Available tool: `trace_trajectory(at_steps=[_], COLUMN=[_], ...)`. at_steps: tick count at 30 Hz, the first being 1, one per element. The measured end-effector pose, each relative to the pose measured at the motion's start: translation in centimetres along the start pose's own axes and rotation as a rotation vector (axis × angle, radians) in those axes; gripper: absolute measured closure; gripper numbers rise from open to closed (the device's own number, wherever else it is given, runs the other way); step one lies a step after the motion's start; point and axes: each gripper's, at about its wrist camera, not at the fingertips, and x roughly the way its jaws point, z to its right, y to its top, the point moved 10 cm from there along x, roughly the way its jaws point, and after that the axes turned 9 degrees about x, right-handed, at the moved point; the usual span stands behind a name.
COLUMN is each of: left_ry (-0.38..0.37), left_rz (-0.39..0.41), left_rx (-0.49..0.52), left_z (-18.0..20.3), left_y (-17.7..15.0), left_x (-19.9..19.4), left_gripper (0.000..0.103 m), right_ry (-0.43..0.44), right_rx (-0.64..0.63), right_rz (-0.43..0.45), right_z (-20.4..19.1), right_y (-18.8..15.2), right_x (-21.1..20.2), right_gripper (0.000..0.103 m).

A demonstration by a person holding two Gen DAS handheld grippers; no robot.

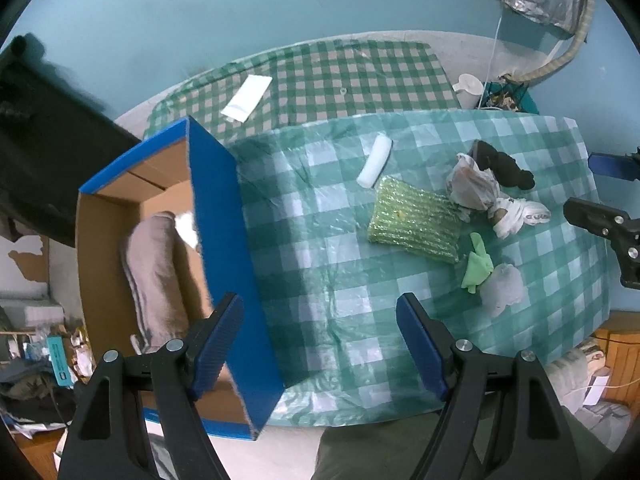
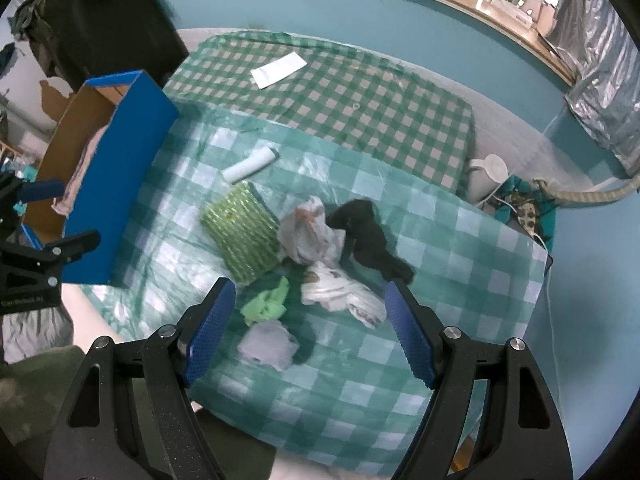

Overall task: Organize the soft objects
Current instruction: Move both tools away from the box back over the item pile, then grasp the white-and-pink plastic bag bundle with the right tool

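Grey cloth lies between the spread right gripper fingers (left gripper equally spread, empty)

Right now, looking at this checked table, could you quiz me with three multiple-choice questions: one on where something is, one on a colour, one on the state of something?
1. Where does the folded beige towel lie?
A. in the blue-sided cardboard box
B. on the table
C. on the floor

2. What colour is the shiny ribbed cushion?
A. red
B. green
C. black

3. How do the right gripper's blue fingers stand?
A. clamped on a sock
B. shut, empty
C. apart, empty

Answers: 1 A, the towel sits between the box walls. 2 B, it glints green beside the white roll. 3 C, the gap shows only tablecloth and rags beneath.
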Motion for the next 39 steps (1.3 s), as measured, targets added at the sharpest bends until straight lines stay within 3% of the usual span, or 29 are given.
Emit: trace_trajectory(at_steps=[12, 24, 39], left_ry=[-0.002, -0.028, -0.059], left_rz=[-0.054, -0.122, -0.174], left_rx=[0.012, 0.002, -0.028], left_z=[2.5, 3.7, 4.2], left_y=[0.8, 1.1, 1.7], left_x=[3.0, 6.1, 9.6], left_gripper=[0.023, 0.023, 0.023], right_ry=[0.003, -0.036, -0.054], right_rx=[-0.016, -0.126, -0.184], right_rz=[-0.079, -0.133, -0.164], right_z=[2.4, 3.0, 3.3], right_y=[-1.6, -2.7, -3.2], right_x=[4.4, 8.6, 11.9], right_gripper=[0.025, 0.025, 0.025])
